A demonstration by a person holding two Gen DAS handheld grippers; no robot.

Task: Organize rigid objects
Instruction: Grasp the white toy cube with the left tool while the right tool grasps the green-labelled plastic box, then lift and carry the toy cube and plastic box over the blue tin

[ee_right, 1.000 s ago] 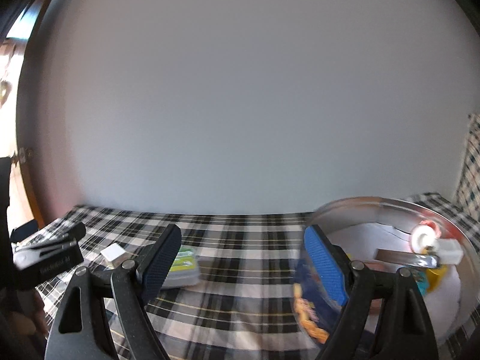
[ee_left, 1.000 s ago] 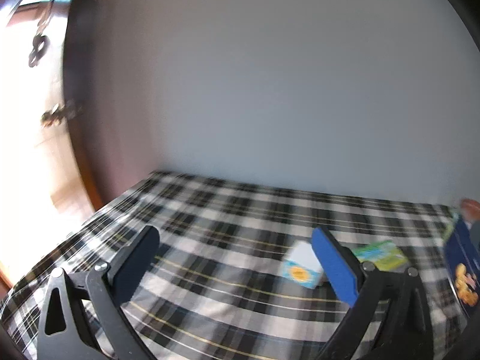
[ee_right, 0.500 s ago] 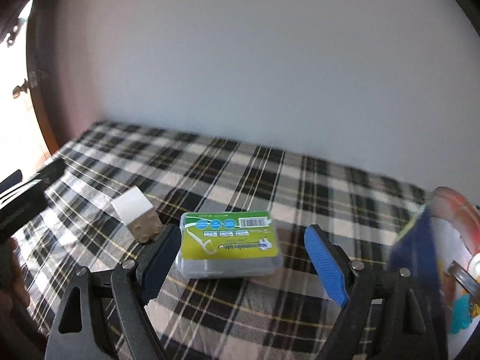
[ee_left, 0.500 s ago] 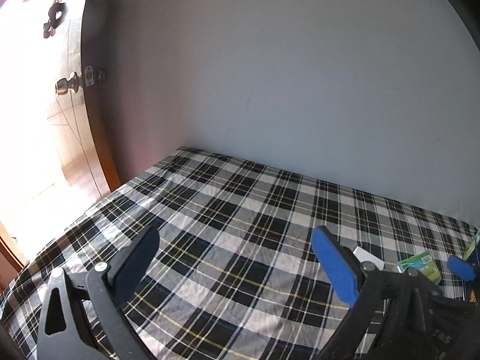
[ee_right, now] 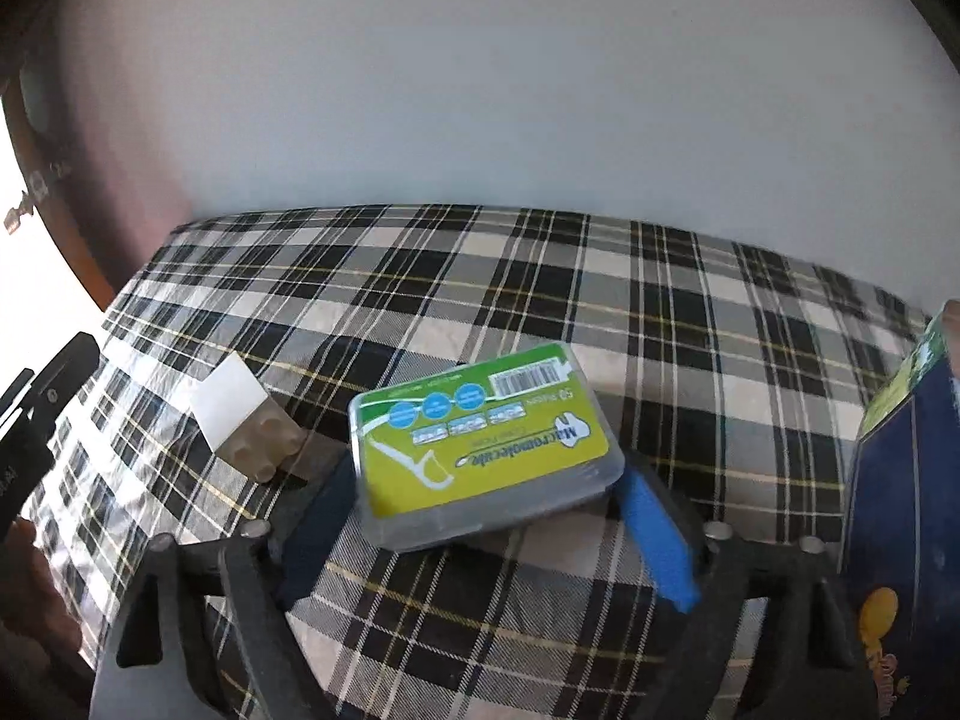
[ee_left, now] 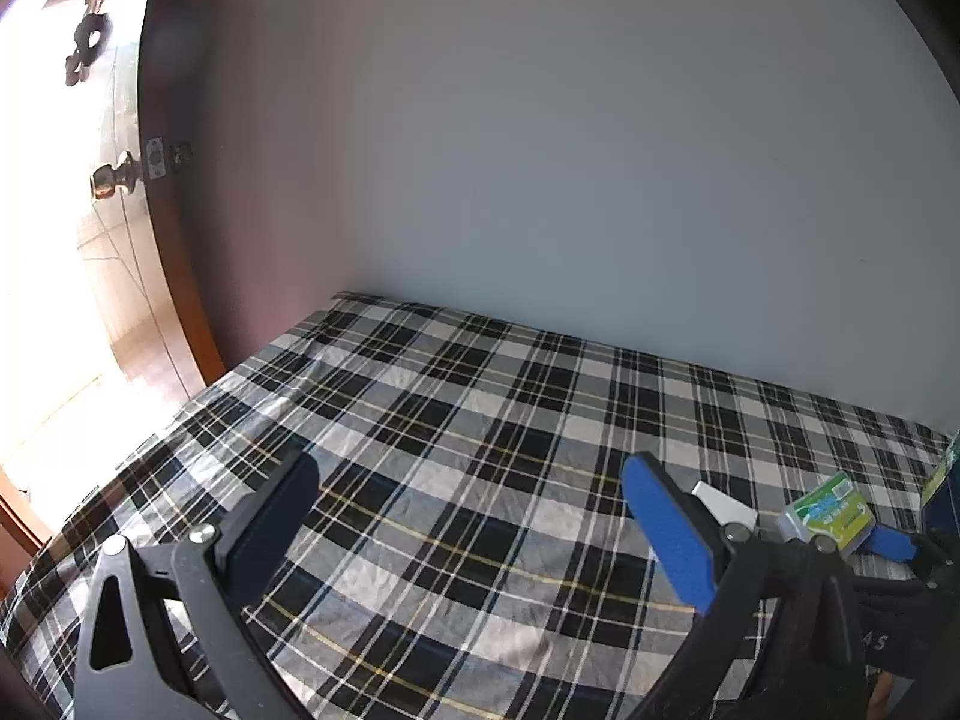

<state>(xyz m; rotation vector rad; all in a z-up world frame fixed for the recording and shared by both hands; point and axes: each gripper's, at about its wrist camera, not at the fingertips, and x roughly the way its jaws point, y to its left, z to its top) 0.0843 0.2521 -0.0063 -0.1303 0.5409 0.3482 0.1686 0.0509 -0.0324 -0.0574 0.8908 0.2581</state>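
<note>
The right gripper (ee_right: 486, 516) is spread wide around the green floss box (ee_right: 480, 444) lying on the checked cloth (ee_right: 540, 300), not squeezing it. A white block (ee_right: 243, 420) sits just left. The left gripper (ee_left: 468, 516) hangs wide apart, holding nothing.
</note>
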